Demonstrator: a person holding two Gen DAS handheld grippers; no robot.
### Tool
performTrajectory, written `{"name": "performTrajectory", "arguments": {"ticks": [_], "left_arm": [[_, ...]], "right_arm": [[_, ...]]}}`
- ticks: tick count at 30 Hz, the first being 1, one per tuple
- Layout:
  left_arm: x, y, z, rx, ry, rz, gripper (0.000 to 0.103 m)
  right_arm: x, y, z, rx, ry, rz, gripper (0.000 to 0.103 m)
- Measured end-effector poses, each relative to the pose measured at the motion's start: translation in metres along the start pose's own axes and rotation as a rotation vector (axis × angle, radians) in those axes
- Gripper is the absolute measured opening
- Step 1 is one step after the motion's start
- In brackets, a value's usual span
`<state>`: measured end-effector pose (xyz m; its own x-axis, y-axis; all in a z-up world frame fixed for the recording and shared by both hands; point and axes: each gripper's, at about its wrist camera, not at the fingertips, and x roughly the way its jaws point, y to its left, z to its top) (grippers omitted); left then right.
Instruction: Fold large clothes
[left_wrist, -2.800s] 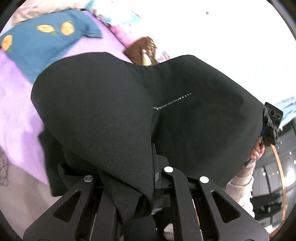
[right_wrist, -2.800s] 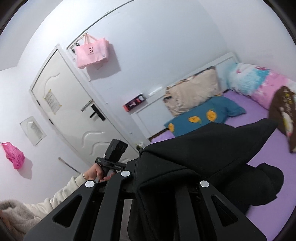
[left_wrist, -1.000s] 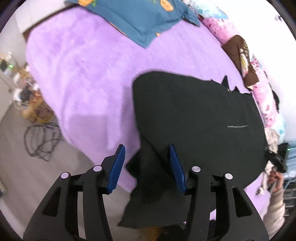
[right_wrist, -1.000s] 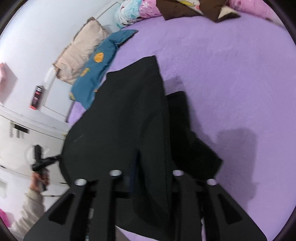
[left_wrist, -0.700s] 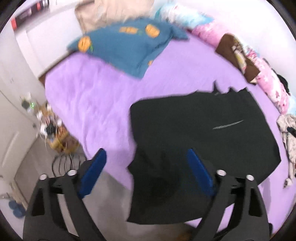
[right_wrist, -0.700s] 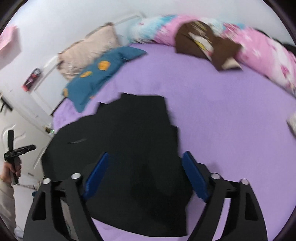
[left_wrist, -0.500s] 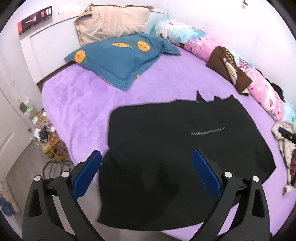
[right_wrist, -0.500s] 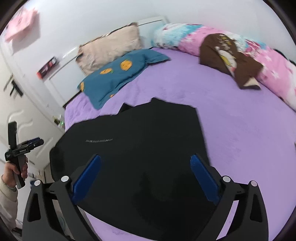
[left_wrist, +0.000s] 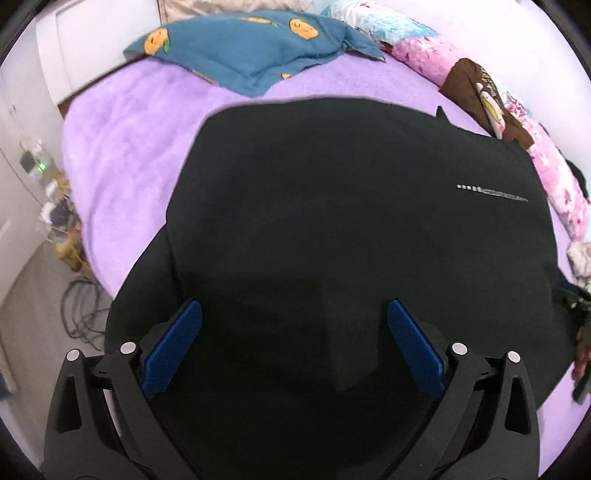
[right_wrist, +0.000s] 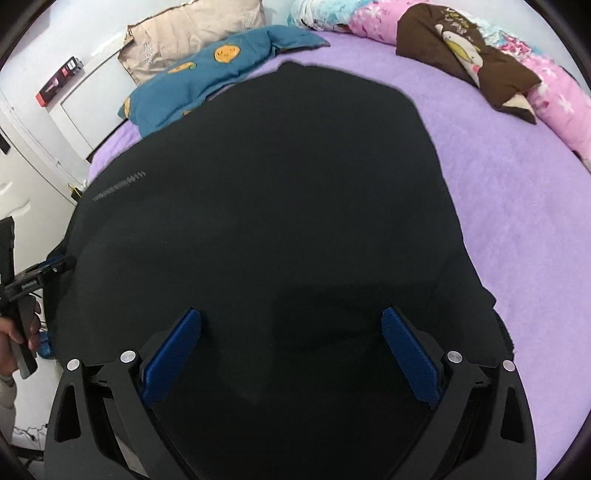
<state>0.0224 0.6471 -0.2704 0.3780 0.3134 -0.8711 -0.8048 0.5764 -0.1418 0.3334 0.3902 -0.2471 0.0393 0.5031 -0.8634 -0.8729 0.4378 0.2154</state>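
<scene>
A large black garment (left_wrist: 351, 221) with a small line of white print lies spread flat on the purple bed (left_wrist: 122, 147). It also fills the right wrist view (right_wrist: 277, 206). My left gripper (left_wrist: 293, 347) is open and empty, hovering above the garment's near edge. My right gripper (right_wrist: 291, 350) is open and empty too, above the garment's near part. The left gripper's body and the hand holding it show at the left edge of the right wrist view (right_wrist: 22, 295).
A blue pillow with orange fruit prints (left_wrist: 255, 40) and a beige pillow (right_wrist: 192, 33) lie at the bed's head. A brown cloth (right_wrist: 461, 48) and a pink quilt (right_wrist: 554, 96) lie along the far side. Cables (left_wrist: 81, 314) lie on the floor at left.
Both grippers let go of the black garment and opened wide. The garment dropped from being held up to lying flat on the bed. Both grippers then moved closer over it.
</scene>
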Motion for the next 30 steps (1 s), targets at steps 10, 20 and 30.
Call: {"name": "performTrajectory", "arguments": {"ticks": [10, 20, 30], "left_arm": [[-0.008, -0.01, -0.002, -0.012, 0.019, 0.006, 0.096], [-0.102, -0.029, -0.012, -0.022, -0.096, 0.072, 0.097], [-0.212, -0.072, -0.061, 0.022, -0.229, 0.102, 0.097]], "right_arm": [[-0.006, -0.004, -0.011, -0.005, -0.021, -0.035, 0.097], [-0.089, 0.016, -0.048, 0.006, -0.041, -0.079, 0.097], [-0.191, 0.056, -0.102, -0.006, -0.172, -0.108, 0.097]]}}
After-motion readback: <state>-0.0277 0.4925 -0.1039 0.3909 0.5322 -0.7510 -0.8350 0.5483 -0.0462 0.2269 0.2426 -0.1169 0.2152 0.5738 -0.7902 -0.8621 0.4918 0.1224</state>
